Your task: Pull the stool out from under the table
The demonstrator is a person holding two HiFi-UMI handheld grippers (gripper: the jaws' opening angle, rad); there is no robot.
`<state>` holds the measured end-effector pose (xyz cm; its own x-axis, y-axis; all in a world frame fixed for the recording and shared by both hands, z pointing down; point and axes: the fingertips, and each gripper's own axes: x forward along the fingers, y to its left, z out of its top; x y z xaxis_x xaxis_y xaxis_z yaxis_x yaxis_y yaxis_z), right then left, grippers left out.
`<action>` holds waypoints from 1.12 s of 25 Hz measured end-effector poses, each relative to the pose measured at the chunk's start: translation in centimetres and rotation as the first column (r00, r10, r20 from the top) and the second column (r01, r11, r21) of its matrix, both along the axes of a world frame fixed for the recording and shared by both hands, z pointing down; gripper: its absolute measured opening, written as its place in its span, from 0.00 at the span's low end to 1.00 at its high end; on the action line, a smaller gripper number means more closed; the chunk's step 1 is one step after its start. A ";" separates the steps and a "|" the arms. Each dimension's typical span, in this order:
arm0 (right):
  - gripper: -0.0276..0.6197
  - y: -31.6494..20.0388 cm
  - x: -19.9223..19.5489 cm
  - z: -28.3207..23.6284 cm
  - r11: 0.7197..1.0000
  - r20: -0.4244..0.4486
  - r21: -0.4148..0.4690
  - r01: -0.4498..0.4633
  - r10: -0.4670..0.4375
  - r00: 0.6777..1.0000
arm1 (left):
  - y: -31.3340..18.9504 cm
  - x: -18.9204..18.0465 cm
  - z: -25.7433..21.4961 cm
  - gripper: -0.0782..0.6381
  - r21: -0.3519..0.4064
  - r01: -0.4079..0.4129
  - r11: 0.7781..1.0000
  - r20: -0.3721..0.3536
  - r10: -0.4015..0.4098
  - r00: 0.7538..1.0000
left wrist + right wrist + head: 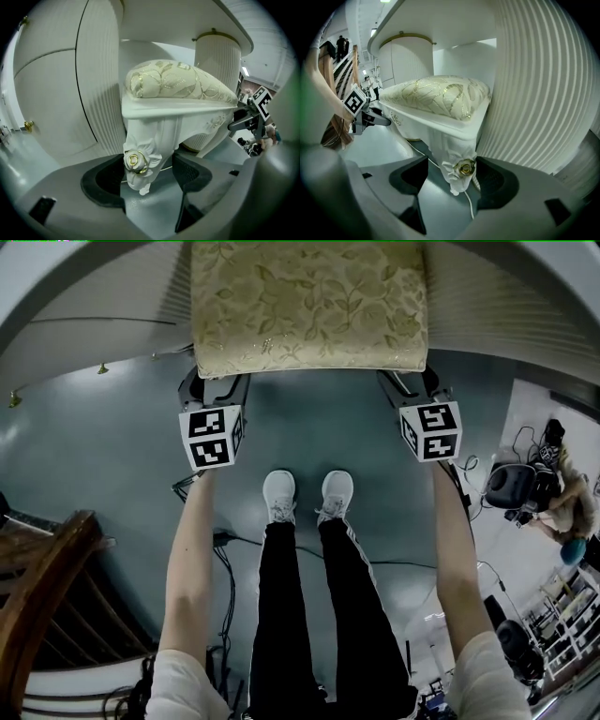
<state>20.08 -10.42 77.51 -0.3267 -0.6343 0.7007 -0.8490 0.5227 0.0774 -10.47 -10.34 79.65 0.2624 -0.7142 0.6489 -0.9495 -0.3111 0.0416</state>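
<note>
The stool [309, 306] stands in the recess of the white table [164, 18], between its two fluted pedestals [534, 84], with the front edge of the seat facing me and my feet just short of it on the grey floor [309, 427]. My left gripper [149, 178] has its jaws apart and set either side of the carved front leg [143, 154] at that corner, level with the gold rosette, with a gap showing on the inner side. My right gripper [452, 176] is likewise spread around the other front leg [457, 164], the rosette close to the outer jaw and clear space on the other. Neither is clamped yet. I judge the frame to be rigid and fairly heavy, painted smooth, so the pads could slip on it. The raised carving looks brittle and the gilding easy to scuff. The leaf-patterned cushion [180, 82] is soft and would only give, so it's no place to hold. I'd close on the solid upper part of each leg, just below the seat rail, and draw both sides back evenly so the stool doesn't twist against a pedestal.
</note>
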 end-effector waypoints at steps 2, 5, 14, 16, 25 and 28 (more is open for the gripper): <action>0.56 -0.1 0.1 0.2 1.000 0.004 -0.001 -0.018 0.018 1.000 | -0.1 -0.1 0.2 0.56 -0.005 -0.007 1.000 0.023 0.007 1.000; 0.51 -0.4 0.3 0.4 1.000 -0.001 0.004 -0.030 0.030 1.000 | -0.2 -0.2 0.3 0.55 -0.006 -0.025 1.000 0.048 0.025 0.999; 0.46 -0.3 0.5 0.8 0.999 -0.022 0.023 -0.030 0.030 0.999 | -0.2 -0.5 0.6 0.51 -0.014 -0.078 0.997 0.105 0.079 0.991; 0.46 -0.3 0.5 0.8 0.999 -0.026 0.025 -0.030 0.030 0.999 | -0.1 -0.5 0.6 0.51 -0.022 -0.085 0.996 0.108 0.087 0.990; 0.45 -0.2 0.7 0.6 0.998 -0.040 0.017 -0.053 0.053 0.998 | 0.0 -0.5 0.4 0.50 -0.054 -0.096 0.994 0.116 0.102 0.988; 0.45 -0.2 0.6 0.6 0.998 -0.042 0.016 -0.060 0.060 0.997 | 0.1 -0.6 0.4 0.50 -0.061 -0.107 0.992 0.122 0.113 0.986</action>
